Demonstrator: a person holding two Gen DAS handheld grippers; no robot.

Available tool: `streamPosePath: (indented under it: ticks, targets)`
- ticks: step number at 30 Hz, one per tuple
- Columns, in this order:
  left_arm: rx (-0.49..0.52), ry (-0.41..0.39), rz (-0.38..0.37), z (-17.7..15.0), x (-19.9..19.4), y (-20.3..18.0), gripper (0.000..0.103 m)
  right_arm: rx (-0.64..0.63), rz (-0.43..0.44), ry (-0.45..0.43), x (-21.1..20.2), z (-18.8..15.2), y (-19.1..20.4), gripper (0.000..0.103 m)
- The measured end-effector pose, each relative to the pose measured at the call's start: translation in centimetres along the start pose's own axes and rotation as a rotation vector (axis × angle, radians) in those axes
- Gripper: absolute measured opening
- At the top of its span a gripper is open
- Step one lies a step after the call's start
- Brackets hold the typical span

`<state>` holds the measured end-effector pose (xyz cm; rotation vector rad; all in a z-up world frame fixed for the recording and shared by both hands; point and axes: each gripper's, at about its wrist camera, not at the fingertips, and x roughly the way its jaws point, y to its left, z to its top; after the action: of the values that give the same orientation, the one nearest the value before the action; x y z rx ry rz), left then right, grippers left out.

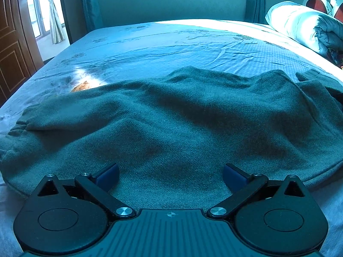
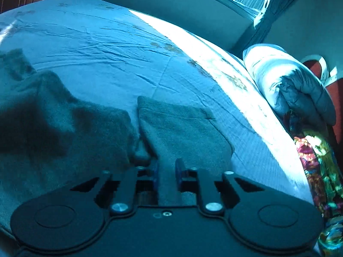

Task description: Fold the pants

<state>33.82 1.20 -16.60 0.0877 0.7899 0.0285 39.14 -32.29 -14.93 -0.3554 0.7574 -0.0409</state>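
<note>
Bed (image 1: 163,40) carries the pants (image 1: 171,115) along its near edge: soft, floppy fleece (light, I'd guess). Left fingers (image 1: 170,174) released; right fingers (image 2: 167,172) clenched on a fold. Grab hems.

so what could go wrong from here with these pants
1. The right gripper pinches only a narrow strip of the pants, so the cloth might slip out when pulled.
2. The left gripper is open and holds nothing, so the rumpled middle may drag and bunch.
3. The bed sheet is already wrinkled; a low grab could catch it too.
</note>
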Motion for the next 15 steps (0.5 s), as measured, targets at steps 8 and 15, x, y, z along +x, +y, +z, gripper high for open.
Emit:
streamPosePath:
  ticks: [8, 15]
  targets:
    - [0.007, -0.002, -0.006, 0.0, 0.0, 0.1, 0.103, 0.518, 0.054, -0.21, -10.2, -4.5, -10.9, 0.0]
    - [0.03, 0.004, -0.013, 0.2, -0.1, 0.0, 0.103, 0.82, 0.074, 0.047, -6.2, -15.4, -15.8, 0.007]
